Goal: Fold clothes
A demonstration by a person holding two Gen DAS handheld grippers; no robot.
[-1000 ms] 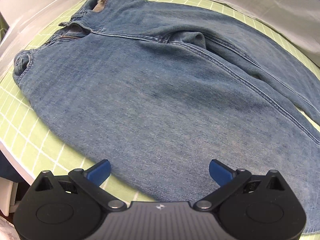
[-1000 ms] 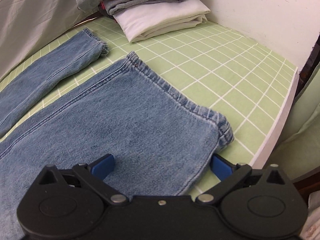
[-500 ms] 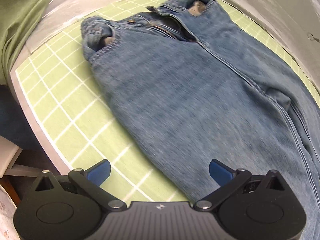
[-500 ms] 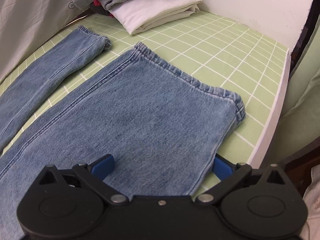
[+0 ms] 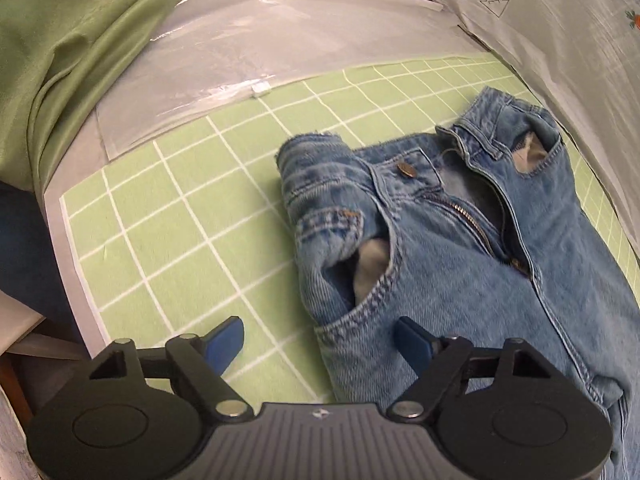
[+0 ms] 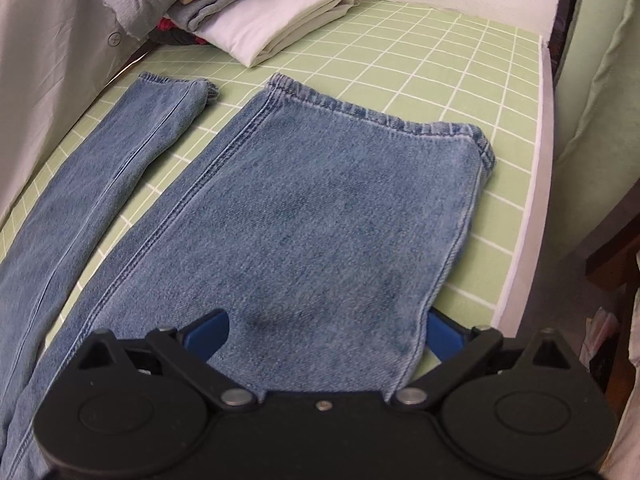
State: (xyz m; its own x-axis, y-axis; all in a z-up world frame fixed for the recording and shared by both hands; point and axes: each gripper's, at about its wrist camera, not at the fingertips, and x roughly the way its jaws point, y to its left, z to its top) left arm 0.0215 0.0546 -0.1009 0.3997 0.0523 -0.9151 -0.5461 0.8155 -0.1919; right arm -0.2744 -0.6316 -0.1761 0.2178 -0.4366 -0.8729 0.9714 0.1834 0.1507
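Observation:
A pair of blue jeans lies flat on a green grid mat. The left wrist view shows the waist end (image 5: 460,240) with the fly open and the front pocket gaping. My left gripper (image 5: 320,340) is open, low over the near waist corner by the pocket, one finger over the mat and one over the denim. The right wrist view shows both legs: the near leg (image 6: 320,220) with its hem and the far leg (image 6: 120,152). My right gripper (image 6: 324,332) is open, straddling the near leg's outer edge.
A stack of folded clothes (image 6: 260,12) sits at the far end of the mat (image 6: 460,60). A green cloth (image 5: 72,40) and a clear plastic sheet (image 5: 260,40) lie past the waist end. The mat's white edge (image 6: 532,160) runs on the right.
My left gripper has swung along the jeans from the thigh to the waist corner. My right gripper has pulled back a little from the hem, still over the near leg.

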